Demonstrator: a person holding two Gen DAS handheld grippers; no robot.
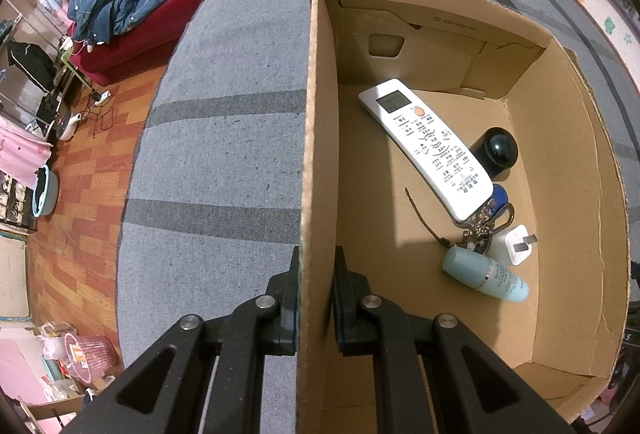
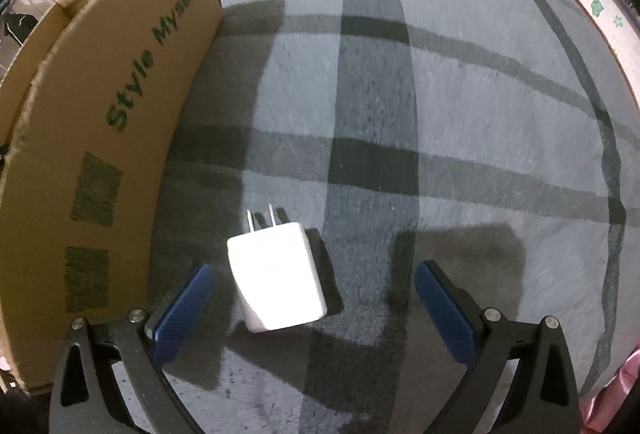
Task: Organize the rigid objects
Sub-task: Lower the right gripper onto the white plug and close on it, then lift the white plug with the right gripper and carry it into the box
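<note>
The bed [image 2: 460, 82], under a grey plaid cover, carries everything here. On it stands the box [image 1: 568, 170], an open cardboard carton, and all places below are given from it.

The left tool [image 1: 316, 298] is pressed together on the box's near side wall, one finger outside and one inside, pinching the cardboard. Inside the box lie a white remote [image 1: 428, 146], a black round thing [image 1: 498, 150] beside it, keys [image 1: 486, 222], a pale blue bottle [image 1: 484, 274] and a white plug [image 1: 518, 244].

Outside the box, just beside its printed wall on the bed cover, lies the charger [image 2: 278, 276], a second white plug block. The right tool [image 2: 314, 298] points down over it with its fingers spread wide and empty, their blue pads [image 2: 182, 310] apart from the block on either side. The charger sits between the fingers, nearer the box-side one, its long axis running away from the tool and slightly tilted, prongs pointing to the far end. The right hand is plainly the nearer one; closing across the short sides looks like the fitting grasp, after centring toward the box.
</note>
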